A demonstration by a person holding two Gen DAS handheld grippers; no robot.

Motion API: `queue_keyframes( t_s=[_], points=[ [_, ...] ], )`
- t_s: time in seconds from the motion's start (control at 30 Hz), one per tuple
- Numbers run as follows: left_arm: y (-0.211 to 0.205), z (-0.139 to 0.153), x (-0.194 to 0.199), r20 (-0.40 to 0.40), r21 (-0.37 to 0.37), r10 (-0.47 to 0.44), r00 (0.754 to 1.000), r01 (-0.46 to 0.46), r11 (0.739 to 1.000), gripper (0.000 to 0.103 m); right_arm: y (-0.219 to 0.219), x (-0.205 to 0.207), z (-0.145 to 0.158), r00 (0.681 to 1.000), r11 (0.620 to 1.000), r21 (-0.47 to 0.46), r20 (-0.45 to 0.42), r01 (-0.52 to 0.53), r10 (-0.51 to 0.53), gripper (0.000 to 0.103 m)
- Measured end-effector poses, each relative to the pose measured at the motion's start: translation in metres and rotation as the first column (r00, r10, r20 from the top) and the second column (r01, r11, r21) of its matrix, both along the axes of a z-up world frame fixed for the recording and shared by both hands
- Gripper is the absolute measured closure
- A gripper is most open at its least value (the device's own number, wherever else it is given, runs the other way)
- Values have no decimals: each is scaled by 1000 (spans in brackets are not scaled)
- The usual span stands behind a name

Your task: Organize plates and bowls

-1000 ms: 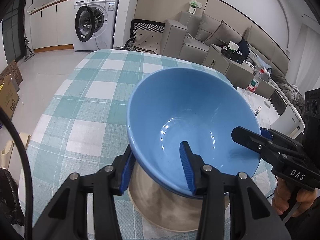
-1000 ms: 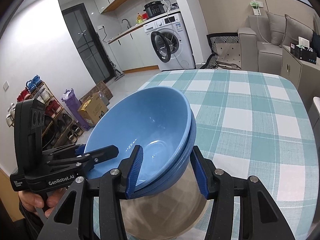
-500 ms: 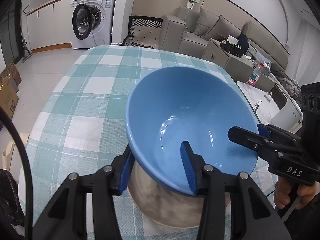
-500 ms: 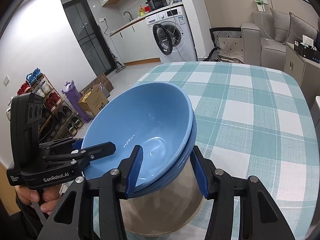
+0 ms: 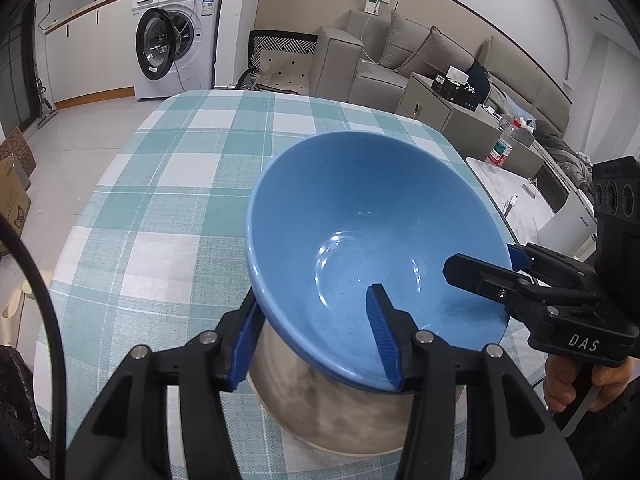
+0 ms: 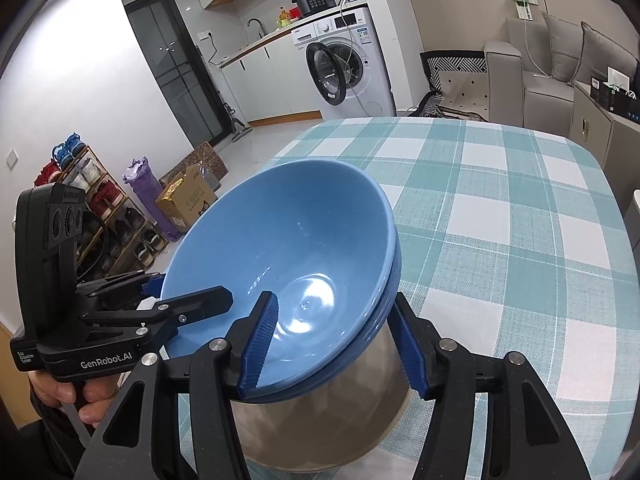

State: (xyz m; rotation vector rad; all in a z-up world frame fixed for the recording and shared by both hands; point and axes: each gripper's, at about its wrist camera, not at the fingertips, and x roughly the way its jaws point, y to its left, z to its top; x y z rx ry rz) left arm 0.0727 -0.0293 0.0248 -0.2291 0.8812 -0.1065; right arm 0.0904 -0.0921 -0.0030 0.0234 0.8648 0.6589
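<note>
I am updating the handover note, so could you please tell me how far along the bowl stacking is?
Done: the blue bowls sit nested on the steel bowl on the checked table. In hand: the left gripper and right gripper each straddle the blue rim; their jaws have just been opening, and the pads look clear of the wall. Left: backing both grippers away. No plates are in view.

Two glossy blue bowls [image 6: 288,248] sit nested, the upper one [image 5: 372,220] deep, wide-rimmed and empty, light glinting off its round base; only the rim edge of the lower bowl [image 6: 394,280] shows beneath it. The pair rests tilted on a steel bowl [image 6: 320,416] with a dull, cloudy wall; that steel bowl stands on the teal-and-white checked worktop [image 6: 500,208], near its close edge.
</note>
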Motion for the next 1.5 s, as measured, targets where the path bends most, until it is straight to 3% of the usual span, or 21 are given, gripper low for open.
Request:
queue_keyframes(
  t_s=[0.07, 0.3, 0.4, 0.6, 0.63, 0.67, 0.77, 1.07, 1.17, 1.3, 1.5],
  points=[
    [-1, -1, 0, -2, -5, -7, 1000, 7, 1000, 49, 0, 1, 0, 1000, 1000, -1, -3, -1, 1, 44],
    [0, -1, -1, 16, 10, -7, 1000, 7, 1000, 39, -4, -1, 4, 1000, 1000, 4, 14, -2, 2, 18],
    [5, 3, -5, 53, 4, -7, 999, 6, 1000, 24, -9, -3, 9, 999, 1000, -7, 30, 20, -20, 17],
    [14, 13, -18, 156, 12, -3, 988, 1, 1000, 20, -28, -14, 18, 994, 997, -46, 93, 67, -63, 15],
    [15, 15, -20, 173, 13, -7, 985, 4, 1000, 15, -32, -17, 21, 992, 996, -51, 109, 73, -67, 15],
    [16, 16, -21, 187, 14, -10, 982, 8, 1000, 1, -37, -22, 24, 989, 995, -51, 129, 85, -78, 14],
    [15, 22, -28, 241, 38, -53, 969, 45, 998, 0, -56, -38, 38, 975, 990, -35, 181, 136, -128, 1],
    [4, 30, -52, 315, 160, -162, 935, 116, 980, 0, -81, -96, 73, 934, 981, -17, 307, 195, -180, 1],
    [3, 30, -64, 329, 194, -183, 926, 124, 973, 0, -80, -111, 73, 930, 980, -12, 318, 199, -185, 1],
    [11, 29, -83, 363, 158, -176, 915, 126, 979, 0, -71, -126, 65, 929, 980, -19, 321, 200, -183, 1],
    [21, 21, -102, 394, 171, -146, 907, 84, 982, 0, -50, -139, 33, 944, 989, -10, 301, 147, -137, 1]
  ],
)
